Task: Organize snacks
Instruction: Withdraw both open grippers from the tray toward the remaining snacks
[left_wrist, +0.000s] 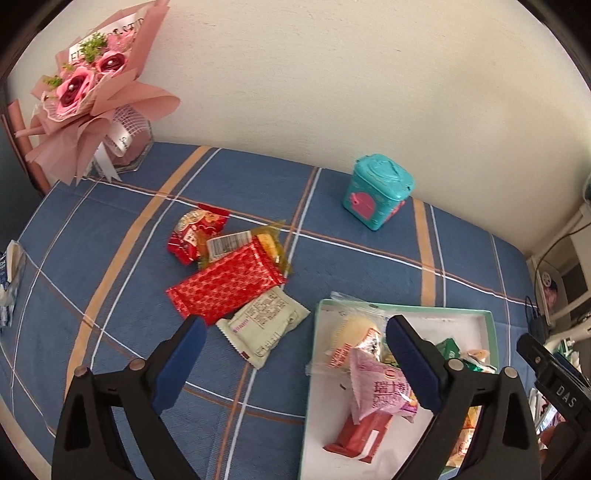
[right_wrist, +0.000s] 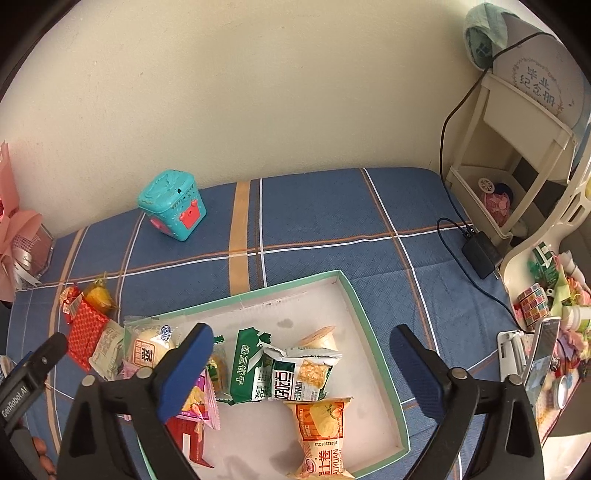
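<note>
A green-rimmed white tray (right_wrist: 288, 286) lies on the blue plaid cloth. It holds a green packet (right_wrist: 247, 365), an orange packet (right_wrist: 321, 421), a pink packet (left_wrist: 384, 391), a red bar (left_wrist: 362, 435) and a wrapped bun (left_wrist: 354, 328). Left of the tray on the cloth are a red patterned packet (left_wrist: 229, 284), a cream packet (left_wrist: 266, 325), a small red packet (left_wrist: 192, 232) and a yellow one (left_wrist: 269, 243). My left gripper (left_wrist: 295, 325) hangs open over the tray's left rim (left_wrist: 314, 350), holding nothing. My right gripper (right_wrist: 303, 332) is open above the tray, also with nothing in it.
A teal toy box (left_wrist: 376, 192) stands near the wall. A pink bouquet (left_wrist: 92, 85) fills the back left corner. At the right are a cream shelf (right_wrist: 517, 147), a black charger with its cable (right_wrist: 480, 254) and cluttered small items. A blue-white packet (left_wrist: 9, 280) lies at the cloth's left edge.
</note>
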